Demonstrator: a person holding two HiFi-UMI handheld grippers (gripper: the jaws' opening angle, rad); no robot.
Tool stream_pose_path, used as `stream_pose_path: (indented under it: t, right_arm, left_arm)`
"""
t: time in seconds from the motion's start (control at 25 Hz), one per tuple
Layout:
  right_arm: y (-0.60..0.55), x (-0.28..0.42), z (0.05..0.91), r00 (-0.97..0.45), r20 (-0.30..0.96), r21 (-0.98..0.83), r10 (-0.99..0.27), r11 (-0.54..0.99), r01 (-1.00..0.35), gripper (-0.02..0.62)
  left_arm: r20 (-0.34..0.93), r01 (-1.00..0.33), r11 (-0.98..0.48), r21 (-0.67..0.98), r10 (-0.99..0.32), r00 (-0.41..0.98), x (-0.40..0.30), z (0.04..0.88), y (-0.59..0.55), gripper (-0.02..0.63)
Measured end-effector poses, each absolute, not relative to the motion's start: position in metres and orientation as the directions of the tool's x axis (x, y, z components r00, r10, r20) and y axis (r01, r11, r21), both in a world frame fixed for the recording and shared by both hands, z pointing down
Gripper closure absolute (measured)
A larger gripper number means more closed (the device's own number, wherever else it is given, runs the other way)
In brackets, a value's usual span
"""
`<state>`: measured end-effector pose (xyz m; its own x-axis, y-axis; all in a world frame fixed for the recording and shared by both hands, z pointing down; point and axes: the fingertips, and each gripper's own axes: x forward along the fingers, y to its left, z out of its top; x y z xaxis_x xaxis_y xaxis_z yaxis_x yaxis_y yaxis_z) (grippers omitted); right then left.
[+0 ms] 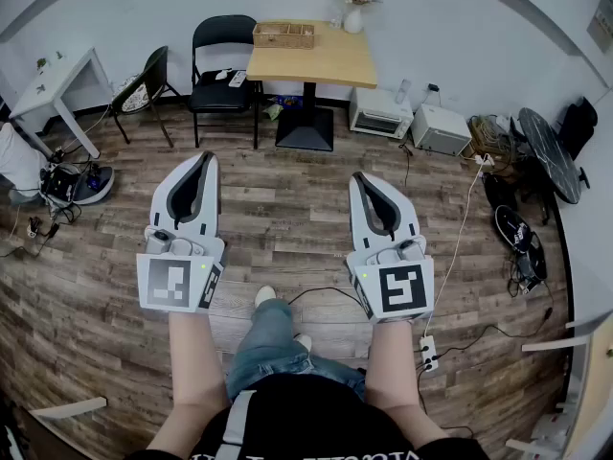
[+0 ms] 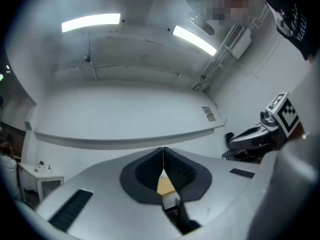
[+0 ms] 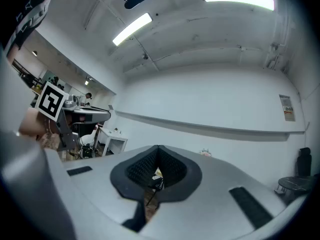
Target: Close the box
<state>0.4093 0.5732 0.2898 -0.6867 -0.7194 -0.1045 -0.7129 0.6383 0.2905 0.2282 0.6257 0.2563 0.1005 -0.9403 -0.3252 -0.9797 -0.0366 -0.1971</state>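
Observation:
A shallow brown box point(image 1: 283, 34) sits on the far wooden table point(image 1: 326, 63), well away from both grippers. My left gripper point(image 1: 205, 158) is held out above the floor, jaws pressed together with nothing between them. My right gripper point(image 1: 360, 177) is level with it, also shut and empty. In the left gripper view, the left gripper point(image 2: 163, 150) points at the white wall and ceiling, with the right gripper point(image 2: 272, 126) at the right edge. The right gripper view shows the right gripper point(image 3: 158, 147) shut in the same way, and the left gripper point(image 3: 65, 109) at the left.
A black folding chair point(image 1: 222, 60) stands left of the table, with a white side table point(image 1: 53, 84) further left. Two white appliances point(image 1: 381, 113) point(image 1: 441, 127) sit on the wood floor by the wall. Cables and a power strip point(image 1: 428, 353) lie at the right. The person's jeans point(image 1: 268, 338) are below.

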Motion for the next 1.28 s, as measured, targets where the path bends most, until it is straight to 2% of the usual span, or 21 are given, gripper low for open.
stream_pose_path:
  t: [0.36,0.56,0.6,0.68,0.76,0.84,1.0,1.28]
  right_arm:
    - [0.579,0.409,0.280,-0.663,-0.090,0.317,-0.744,0.609,-0.727,0.581]
    - [0.577,0.431,0.278,-0.622,-0.151,0.215,-0.769,0.588,-0.780,0.580]
    - [0.576,0.430,0.280,-0.627,-0.143,0.200,-0.766,0.598,-0.776,0.565]
    - [0.572,0.425,0.286,-0.648,-0.120,0.177,-0.752,0.626,-0.760,0.351]
    - [0.568,0.420,0.290,-0.661,-0.116,0.166,-0.741,0.642,-0.748,0.303]
    - [0.569,0.418,0.293,-0.672,-0.123,0.171,-0.730,0.652,-0.739,0.293]
    - [0.552,0.402,0.299,-0.696,-0.085,0.176,-0.713,0.677,-0.714,0.293]
    - [0.446,0.351,0.294,-0.674,-0.042,0.161,-0.737,0.661,-0.733,0.293]
  left_arm:
    - [-0.317,-0.984,-0.043,-0.172,-0.943,0.097,0.228,0.258,0.627,0.594]
    - [-0.291,-0.993,-0.005,-0.120,-0.956,0.040,0.228,0.266,0.630,0.589]
    - [-0.285,-0.994,-0.004,-0.111,-0.958,0.036,0.226,0.267,0.630,0.555]
    - [-0.276,-0.994,-0.009,-0.105,-0.960,0.038,0.220,0.270,0.628,0.386]
    - [-0.277,-0.994,-0.007,-0.109,-0.960,0.038,0.216,0.273,0.627,0.322]
    - [-0.270,-0.993,-0.004,-0.115,-0.962,0.036,0.216,0.278,0.627,0.291]
    - [-0.266,-0.992,-0.018,-0.125,-0.963,0.051,0.205,0.283,0.610,0.291]
    - [-0.253,-0.992,-0.034,-0.118,-0.966,0.063,0.147,0.277,0.509,0.291]
